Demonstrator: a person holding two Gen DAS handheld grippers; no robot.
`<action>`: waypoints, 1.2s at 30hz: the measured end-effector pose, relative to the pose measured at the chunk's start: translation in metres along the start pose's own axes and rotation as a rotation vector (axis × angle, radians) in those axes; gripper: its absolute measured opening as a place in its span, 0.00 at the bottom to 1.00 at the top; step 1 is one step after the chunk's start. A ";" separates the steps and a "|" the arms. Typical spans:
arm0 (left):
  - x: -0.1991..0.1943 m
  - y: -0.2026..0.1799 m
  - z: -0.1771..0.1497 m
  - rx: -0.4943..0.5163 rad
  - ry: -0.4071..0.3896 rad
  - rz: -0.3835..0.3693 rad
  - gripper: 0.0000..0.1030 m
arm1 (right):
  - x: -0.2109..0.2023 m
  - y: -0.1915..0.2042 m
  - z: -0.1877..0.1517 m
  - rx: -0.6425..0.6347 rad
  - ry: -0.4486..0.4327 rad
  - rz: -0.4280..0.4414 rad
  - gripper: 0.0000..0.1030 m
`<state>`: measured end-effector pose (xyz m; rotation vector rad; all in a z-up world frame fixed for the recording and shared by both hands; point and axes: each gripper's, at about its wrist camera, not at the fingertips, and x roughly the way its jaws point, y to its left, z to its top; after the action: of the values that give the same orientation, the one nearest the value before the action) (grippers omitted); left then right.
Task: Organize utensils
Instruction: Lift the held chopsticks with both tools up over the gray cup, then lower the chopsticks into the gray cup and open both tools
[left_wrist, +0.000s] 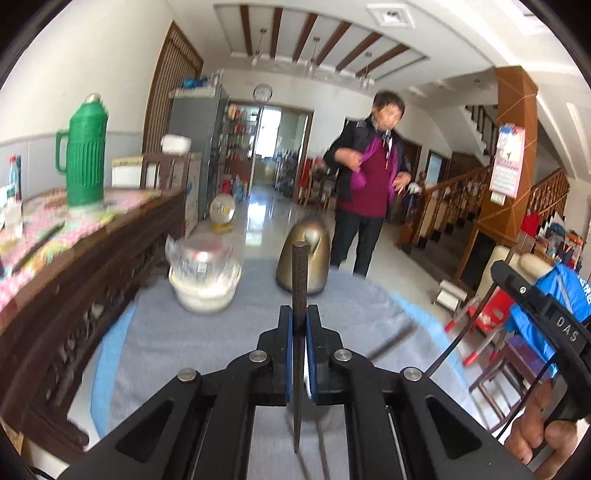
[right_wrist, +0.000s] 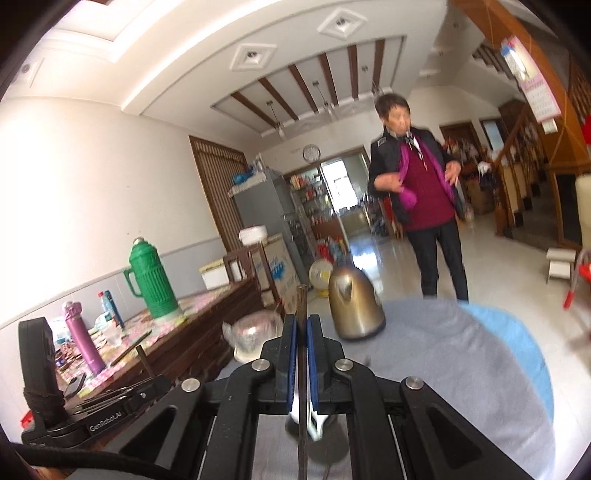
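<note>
My left gripper is shut on a dark chopstick that stands upright between the blue pads, above the grey cloth of the table. My right gripper is shut on another dark chopstick, also upright. A further dark stick lies blurred on the cloth to the right in the left wrist view. The right gripper's body shows at the right edge of the left wrist view. The left gripper's body shows at lower left in the right wrist view.
A bronze kettle and a bag-covered white bowl stand at the table's far side. A green thermos stands on a wooden sideboard to the left. A person stands beyond the table. Red stools are on the right.
</note>
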<state>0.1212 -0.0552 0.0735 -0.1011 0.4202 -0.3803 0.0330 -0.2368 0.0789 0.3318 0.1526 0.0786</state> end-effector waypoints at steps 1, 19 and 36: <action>0.001 -0.003 0.009 0.002 -0.024 -0.009 0.07 | 0.003 0.003 0.010 -0.010 -0.029 -0.005 0.06; 0.090 -0.008 0.005 -0.063 0.001 -0.019 0.07 | 0.094 0.003 -0.002 -0.047 0.026 -0.086 0.06; 0.094 -0.018 -0.017 -0.035 0.073 -0.029 0.07 | 0.101 -0.013 -0.032 -0.040 0.128 -0.070 0.06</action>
<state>0.1872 -0.1076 0.0257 -0.1279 0.4980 -0.4063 0.1277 -0.2291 0.0313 0.2810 0.2888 0.0335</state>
